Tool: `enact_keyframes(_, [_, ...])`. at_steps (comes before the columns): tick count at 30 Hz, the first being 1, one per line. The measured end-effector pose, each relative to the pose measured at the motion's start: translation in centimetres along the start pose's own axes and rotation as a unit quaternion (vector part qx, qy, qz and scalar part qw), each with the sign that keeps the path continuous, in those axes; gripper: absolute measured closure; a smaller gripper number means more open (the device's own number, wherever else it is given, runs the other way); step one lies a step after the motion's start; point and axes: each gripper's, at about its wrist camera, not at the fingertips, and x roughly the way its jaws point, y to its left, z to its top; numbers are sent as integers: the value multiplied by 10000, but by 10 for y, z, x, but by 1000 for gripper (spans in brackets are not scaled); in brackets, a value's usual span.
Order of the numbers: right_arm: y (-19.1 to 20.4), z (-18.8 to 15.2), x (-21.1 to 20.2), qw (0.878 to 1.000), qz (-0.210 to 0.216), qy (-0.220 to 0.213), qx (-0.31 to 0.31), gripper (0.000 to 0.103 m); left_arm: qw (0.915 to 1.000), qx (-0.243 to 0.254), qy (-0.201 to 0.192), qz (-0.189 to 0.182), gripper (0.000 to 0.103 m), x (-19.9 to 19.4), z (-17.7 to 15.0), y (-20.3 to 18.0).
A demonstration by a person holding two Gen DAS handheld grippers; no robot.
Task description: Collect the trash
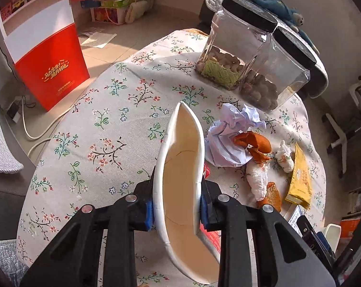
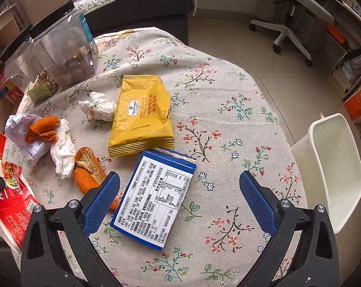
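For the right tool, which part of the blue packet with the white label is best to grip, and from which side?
Probably the packet's long edges, coming from above. It lies flat on the tablecloth, label up, roughly between the open fingers of the right tool. Its near left edge sits close to an orange peel, so the far, freer half looks safer.

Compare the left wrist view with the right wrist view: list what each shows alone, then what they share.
Left wrist only: the left hand-held gripper squeezing a white paper cup flat, and a red paper bag on the floor.

Right wrist only: the open right hand-held gripper above a blue packet, and a white bin beside the table.

Both: the yellow wrapper, orange peel, crumpled paper, tissues and two jars.
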Motion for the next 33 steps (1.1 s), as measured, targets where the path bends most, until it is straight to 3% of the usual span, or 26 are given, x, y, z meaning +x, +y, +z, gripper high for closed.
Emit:
enact_keyframes(6, [-5,0,24,9985,231,401,288,9,9982,465,-371,-61,75,-25,1,-6])
enact_keyframes(10, [-8,-2,24,9989,164,344,255,45,9951,732,-657,-95,75,-37,0,-13])
enact_keyframes(23, [-5,16,-77,9894,879,-1158,-41,46,9877,942,-1221,-238,75,-63,-2,-29])
enact_keyframes(33, [-10,9,-126,9679,674,-2401,-327,46,9709,1279,-2009,-247,75,-94,-16,-52])
